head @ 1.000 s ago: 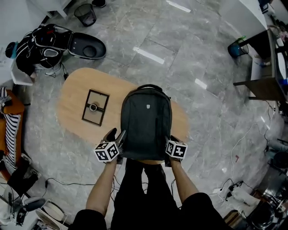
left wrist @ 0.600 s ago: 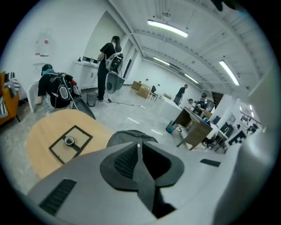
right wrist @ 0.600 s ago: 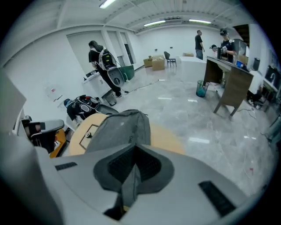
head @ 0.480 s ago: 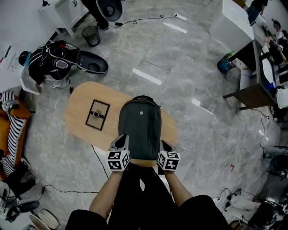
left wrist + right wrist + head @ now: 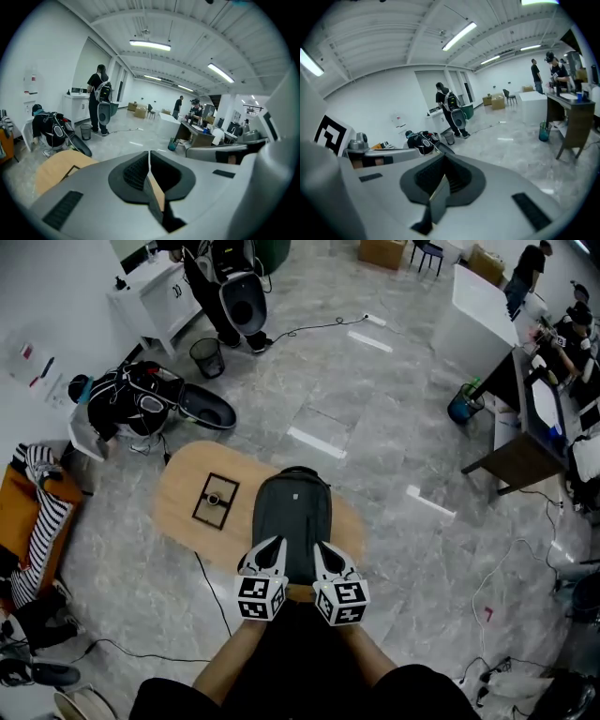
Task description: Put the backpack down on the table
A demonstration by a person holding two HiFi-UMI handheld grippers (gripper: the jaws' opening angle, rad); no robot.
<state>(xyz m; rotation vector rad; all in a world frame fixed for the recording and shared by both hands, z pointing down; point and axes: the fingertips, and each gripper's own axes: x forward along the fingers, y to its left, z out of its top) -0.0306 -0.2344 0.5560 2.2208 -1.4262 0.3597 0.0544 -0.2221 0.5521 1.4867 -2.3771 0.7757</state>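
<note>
A dark grey backpack (image 5: 292, 521) lies flat on the oval wooden table (image 5: 178, 512), handle toward the far side. Both grippers hang well above its near end, close together and apart from it. My left gripper (image 5: 274, 546) is shut with nothing between its jaws, and my right gripper (image 5: 321, 549) is shut and empty too. In the left gripper view the pads (image 5: 140, 171) meet, with a slice of the table (image 5: 54, 168) at the lower left. In the right gripper view the pads (image 5: 451, 176) are also closed, facing out across the room.
A black-framed square piece (image 5: 215, 500) lies on the table left of the backpack. Black bags on a chair (image 5: 131, 395) and a waste bin (image 5: 207, 357) stand beyond the table. A striped cloth (image 5: 42, 512) is at left, desks (image 5: 525, 427) at right, cables (image 5: 211, 592) on the floor.
Both grippers left the backpack's sides, rose toward the camera and drew together. Their jaws went from open to shut. The backpack stays on the table.
</note>
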